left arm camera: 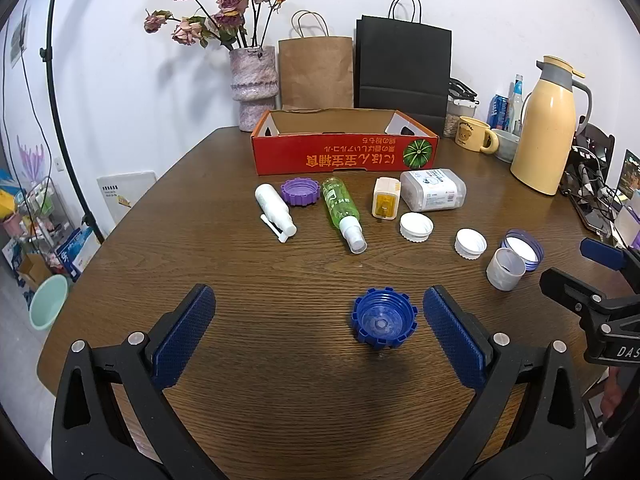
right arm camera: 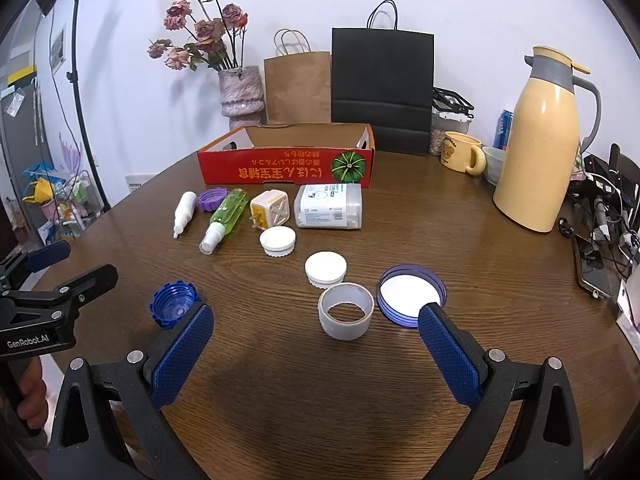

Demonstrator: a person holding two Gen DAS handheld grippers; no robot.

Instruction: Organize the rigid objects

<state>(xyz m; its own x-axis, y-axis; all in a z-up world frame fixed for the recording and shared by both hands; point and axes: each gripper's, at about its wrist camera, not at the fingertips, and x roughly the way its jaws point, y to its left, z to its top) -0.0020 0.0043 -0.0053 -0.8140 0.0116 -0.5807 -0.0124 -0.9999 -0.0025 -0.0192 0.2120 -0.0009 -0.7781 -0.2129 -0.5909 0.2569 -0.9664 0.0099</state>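
Observation:
My left gripper (left arm camera: 319,294) is open low over the brown table, and a dark blue ribbed cap (left arm camera: 384,322) sits between its fingers, close to the right pad. My right gripper (right arm camera: 317,314) is open too, with a white ring-shaped cap (right arm camera: 346,310) between its fingers and a blue-rimmed lid (right arm camera: 412,294) by the right pad. Further back lie two white caps (right arm camera: 325,269) (right arm camera: 278,241), a white spray bottle (left arm camera: 276,210), a purple cap (left arm camera: 300,191), a green spray bottle (left arm camera: 342,210), a plug adapter (left arm camera: 386,198) and a clear box (left arm camera: 434,190). Behind them stands an open red cardboard box (left arm camera: 344,156).
A yellow thermos jug (right arm camera: 540,152), a yellow mug (right arm camera: 460,154) and a bowl stand at the back right. Cables and a phone (right arm camera: 596,272) lie at the right edge. Paper bags (left arm camera: 402,68) and a vase of dried roses (left arm camera: 254,84) line the wall.

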